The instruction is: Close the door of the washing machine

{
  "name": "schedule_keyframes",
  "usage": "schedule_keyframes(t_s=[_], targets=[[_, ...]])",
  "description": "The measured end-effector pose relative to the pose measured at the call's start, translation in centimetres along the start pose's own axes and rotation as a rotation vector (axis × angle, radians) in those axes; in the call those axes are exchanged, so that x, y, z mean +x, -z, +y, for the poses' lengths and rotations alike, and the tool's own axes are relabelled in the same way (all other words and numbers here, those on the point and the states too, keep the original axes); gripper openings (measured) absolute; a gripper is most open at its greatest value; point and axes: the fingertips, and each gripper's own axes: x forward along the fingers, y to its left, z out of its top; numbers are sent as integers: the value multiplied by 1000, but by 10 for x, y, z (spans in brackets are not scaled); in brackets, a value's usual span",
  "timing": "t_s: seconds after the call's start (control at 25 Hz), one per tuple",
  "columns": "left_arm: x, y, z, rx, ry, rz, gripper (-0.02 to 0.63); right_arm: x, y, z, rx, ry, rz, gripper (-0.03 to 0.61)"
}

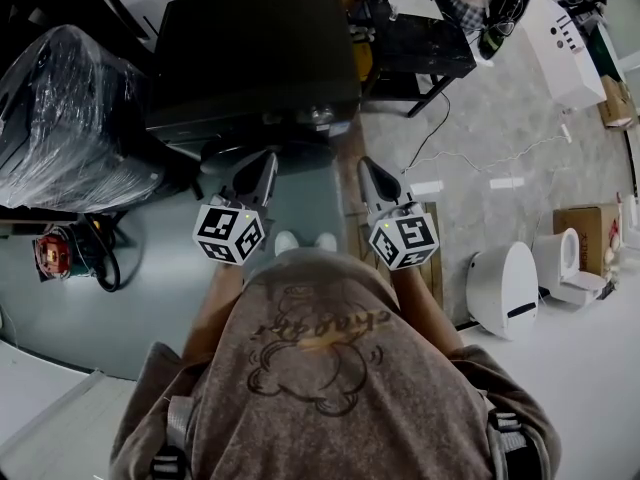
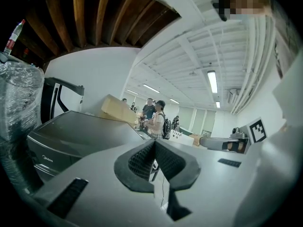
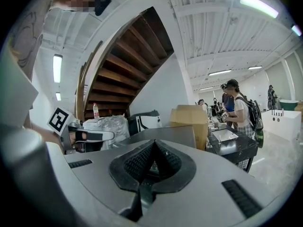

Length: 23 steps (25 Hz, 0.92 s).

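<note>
The washing machine is a dark grey box straight ahead of me, seen from above in the head view. A dark rounded shape, seemingly its door, juts out from its front edge. My left gripper is shut and empty, with its tips just before that shape. My right gripper is also shut and empty, off the machine's right front corner. In the left gripper view the machine lies to the left of the shut left gripper. The right gripper view shows its top behind the closed right gripper.
A plastic-wrapped bulk stands left of the machine, with a red tool on the floor below it. A black table is at the right rear. White appliances and a cardboard box sit on the floor at right. People stand beyond.
</note>
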Motion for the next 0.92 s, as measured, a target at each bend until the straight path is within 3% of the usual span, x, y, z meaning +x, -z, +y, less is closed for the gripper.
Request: schedule_keyframes(t_s=[0.92], targets=[[1,5,6,-21,-31,28,2,10,5,-12,0,-16,16,-2]])
